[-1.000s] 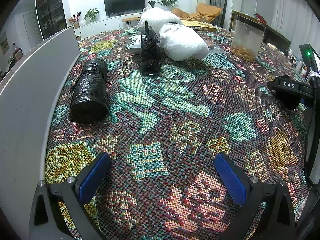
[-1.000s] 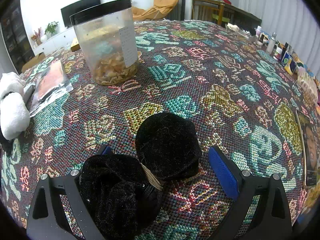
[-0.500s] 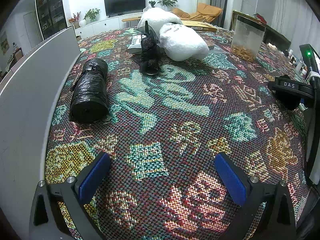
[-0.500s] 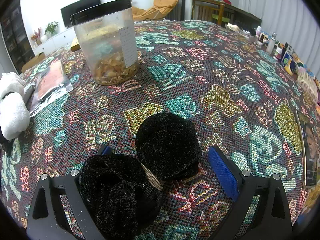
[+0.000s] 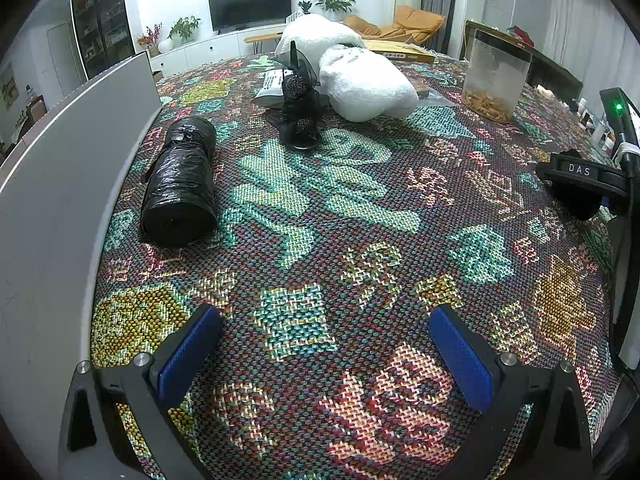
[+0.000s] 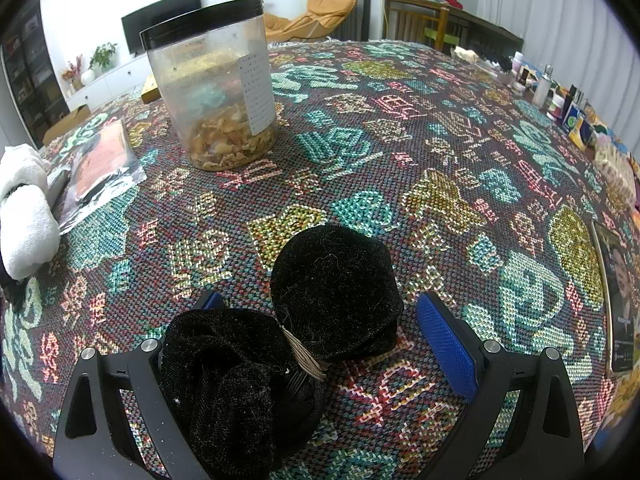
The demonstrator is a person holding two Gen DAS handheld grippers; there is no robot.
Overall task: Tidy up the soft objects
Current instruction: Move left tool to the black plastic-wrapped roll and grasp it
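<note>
A black fuzzy soft item tied with string point(image 6: 332, 292) lies on the patterned tablecloth between the blue pads of my right gripper point(image 6: 320, 320), which is open around it; its bunched end covers the left pad. My left gripper point(image 5: 324, 344) is open and empty over bare cloth. In the left wrist view, white plush items point(image 5: 360, 80) lie at the far side, with a black bow-like ornament point(image 5: 298, 108) in front of them. The white plush also shows at the left edge of the right wrist view point(image 6: 24, 216).
A black plastic roll point(image 5: 180, 188) lies at the left beside a grey upright panel point(image 5: 60, 184). A clear jar with a black lid point(image 6: 216, 96) stands behind. A plastic packet point(image 6: 100, 168) lies near it. Small bottles and boxes point(image 6: 560, 100) line the right edge.
</note>
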